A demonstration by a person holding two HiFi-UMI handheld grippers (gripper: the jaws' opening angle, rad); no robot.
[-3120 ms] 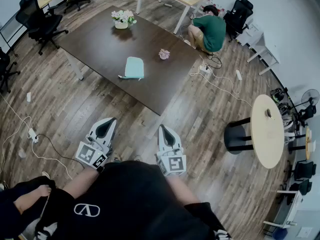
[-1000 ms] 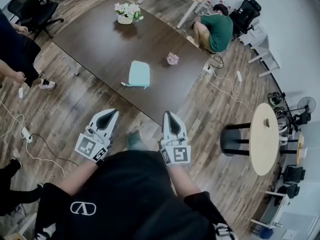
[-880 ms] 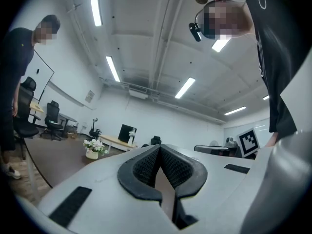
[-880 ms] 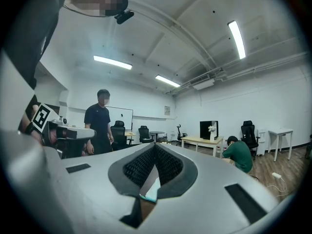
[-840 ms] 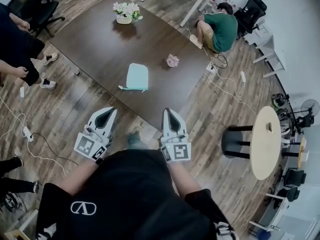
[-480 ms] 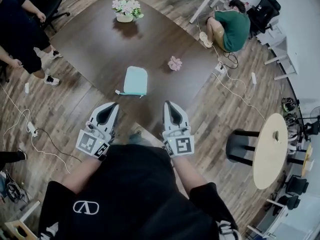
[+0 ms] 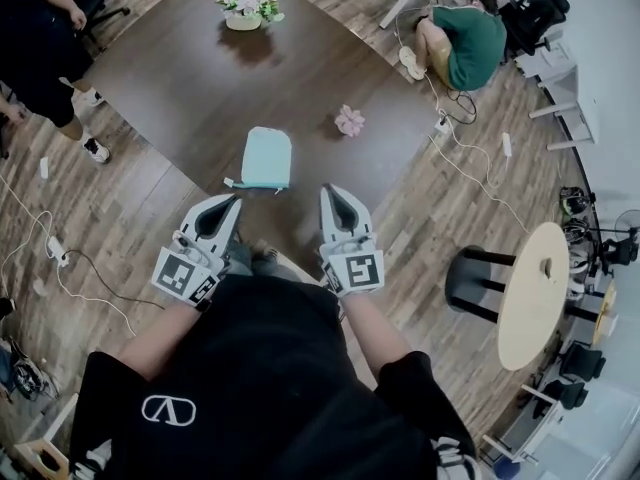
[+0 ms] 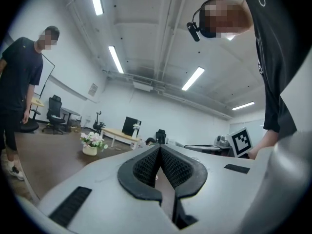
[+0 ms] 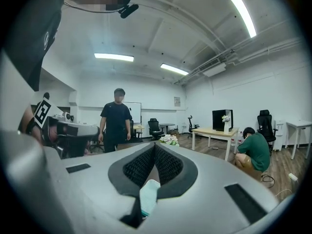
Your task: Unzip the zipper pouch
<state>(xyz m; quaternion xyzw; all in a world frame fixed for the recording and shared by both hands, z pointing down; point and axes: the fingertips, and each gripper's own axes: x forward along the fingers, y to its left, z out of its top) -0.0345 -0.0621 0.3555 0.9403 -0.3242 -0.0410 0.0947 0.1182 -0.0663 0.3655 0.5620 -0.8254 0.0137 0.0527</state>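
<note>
Left tool (image 7: 230, 204) and right tool (image 7: 331, 192): jaws together on both, nothing clamped, side by side at the near edge of the bench (image 7: 170, 78). Pouch (image 7: 266, 158) flat on the bench just ahead, between the two tips, touching neither. Its tab (image 7: 231, 182) sticks out nearest the left tool.

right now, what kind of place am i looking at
Most likely an open office or lab workroom: a big dark table, rolling office chairs, a light wooden desk and a whiteboard, with strip lights overhead.
</note>
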